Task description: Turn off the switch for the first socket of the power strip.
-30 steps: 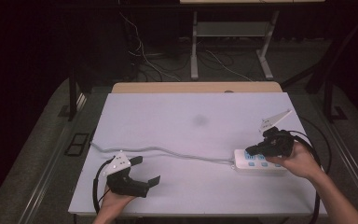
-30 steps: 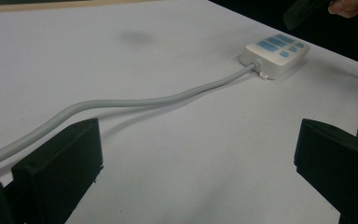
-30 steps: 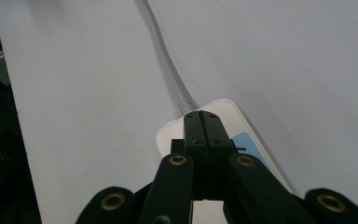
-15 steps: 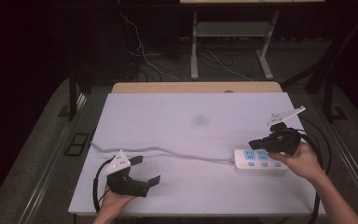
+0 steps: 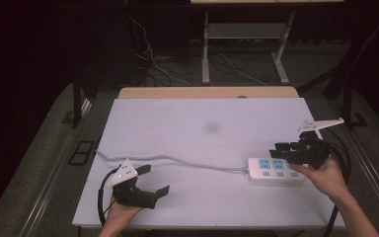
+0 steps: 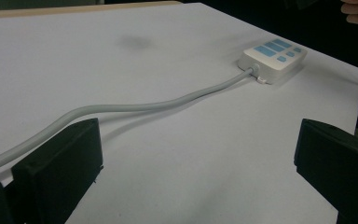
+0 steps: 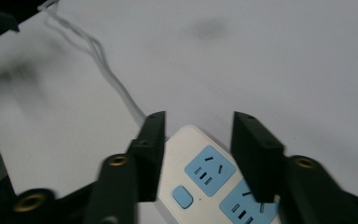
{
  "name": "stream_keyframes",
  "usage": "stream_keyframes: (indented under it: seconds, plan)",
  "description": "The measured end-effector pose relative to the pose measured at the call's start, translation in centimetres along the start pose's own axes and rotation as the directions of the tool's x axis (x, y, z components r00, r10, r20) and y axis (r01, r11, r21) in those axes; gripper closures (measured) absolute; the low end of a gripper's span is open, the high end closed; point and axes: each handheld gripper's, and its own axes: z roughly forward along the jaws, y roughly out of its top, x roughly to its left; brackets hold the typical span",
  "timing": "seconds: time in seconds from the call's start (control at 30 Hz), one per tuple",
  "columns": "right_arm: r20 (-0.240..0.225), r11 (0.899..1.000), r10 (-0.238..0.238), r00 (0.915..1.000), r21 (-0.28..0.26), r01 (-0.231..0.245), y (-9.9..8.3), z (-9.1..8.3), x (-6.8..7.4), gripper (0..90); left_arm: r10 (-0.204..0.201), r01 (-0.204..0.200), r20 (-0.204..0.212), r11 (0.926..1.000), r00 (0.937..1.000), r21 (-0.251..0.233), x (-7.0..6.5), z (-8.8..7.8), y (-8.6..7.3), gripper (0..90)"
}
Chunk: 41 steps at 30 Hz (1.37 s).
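A white power strip point(image 5: 276, 170) with blue sockets lies flat at the right of the white table point(image 5: 187, 123). Its grey cable point(image 5: 177, 160) snakes left to the table's left edge. My right gripper point(image 5: 278, 150) hovers open just above the strip's right half. In the right gripper view its jaws point(image 7: 198, 135) frame the strip's cable end point(image 7: 205, 179) from above without touching it. My left gripper point(image 5: 154, 179) rests open near the front left edge with nothing between its fingers. In the left gripper view the cable point(image 6: 144, 105) runs past toward the strip point(image 6: 272, 58).
A dark smudge point(image 5: 211, 128) marks the table's middle. A wooden strip point(image 5: 207, 92) lines the far edge. Beyond it are metal stand legs point(image 5: 206, 49) and loose floor cables point(image 5: 153, 59). Black gripper cables hang off the table's right side point(image 5: 343, 153).
My right gripper has drifted a little to the right over the power strip, its plate now pointing farther right. The strip, cable and left gripper have stayed put.
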Motion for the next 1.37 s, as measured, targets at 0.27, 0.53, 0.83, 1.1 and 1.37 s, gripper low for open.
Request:
stream_keyframes:
  seconds: [0.27,0.53,0.83,1.1,1.37]
  plan:
    - [0.031,0.995,0.07,0.9971,-0.075,-0.067,-1.8,-0.5,0.4,8.8,-0.001,0.001,0.002,1.0,1.0,-0.004,0.0,-0.1,0.0,0.0]
    - [0.017,0.989,0.086,0.9961,-0.126,-0.083,-3.3,-0.8,1.1,0.2,-0.001,0.001,0.002,1.0,1.0,-0.005,-0.1,-0.1,0.0,0.0]
    - [0.0,0.985,0.081,0.9967,-0.15,-0.08,-5.3,0.2,1.9,0.2,-0.002,0.002,0.001,1.0,1.0,-0.004,0.0,-0.1,0.0,0.0]
    - [-0.014,0.982,0.062,0.9979,-0.177,-0.064,-7.6,1.4,2.6,0.2,0.001,-0.001,0.002,1.0,1.0,-0.002,-0.1,0.0,0.0,0.0]
    - [-0.008,0.984,0.032,0.9995,-0.176,-0.033,-8.2,2.0,3.1,0.3,0.003,-0.003,0.002,1.0,1.0,0.009,0.0,0.1,0.0,0.0]
